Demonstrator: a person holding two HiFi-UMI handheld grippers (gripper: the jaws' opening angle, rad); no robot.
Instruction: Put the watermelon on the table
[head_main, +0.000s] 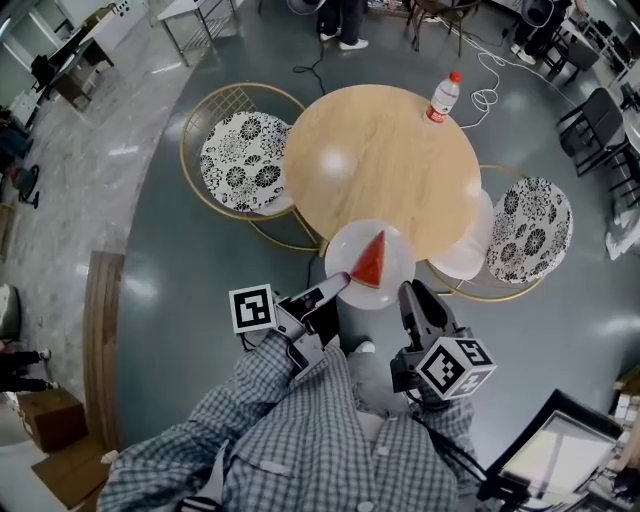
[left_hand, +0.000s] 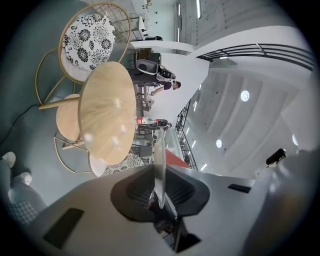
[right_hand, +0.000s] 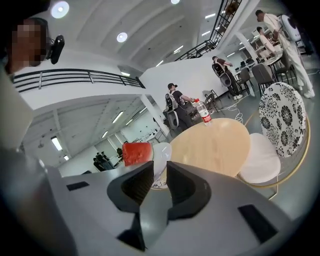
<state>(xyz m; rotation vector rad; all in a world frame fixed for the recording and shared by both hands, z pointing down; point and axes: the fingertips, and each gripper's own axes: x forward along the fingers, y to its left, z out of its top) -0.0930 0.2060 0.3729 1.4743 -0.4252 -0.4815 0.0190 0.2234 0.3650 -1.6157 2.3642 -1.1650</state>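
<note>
A red wedge of watermelon (head_main: 372, 262) lies on a white plate (head_main: 345, 262) that hangs just off the near edge of the round wooden table (head_main: 380, 160). My left gripper (head_main: 340, 283) is shut on the plate's left rim. In the left gripper view the plate (left_hand: 159, 165) stands edge-on between the pads, with the watermelon (left_hand: 175, 159) showing beside it. My right gripper (head_main: 412, 293) sits close to the plate's near right rim, its jaws a narrow gap apart with nothing in them. In the right gripper view the watermelon (right_hand: 136, 153) and plate (right_hand: 161, 152) lie just past the jaws.
A water bottle (head_main: 443, 97) stands at the table's far right edge. Patterned-cushion chairs stand at the left (head_main: 245, 160) and right (head_main: 528, 228) of the table, and a white stool (head_main: 465, 250) is tucked under its right side. People stand farther off in the hall.
</note>
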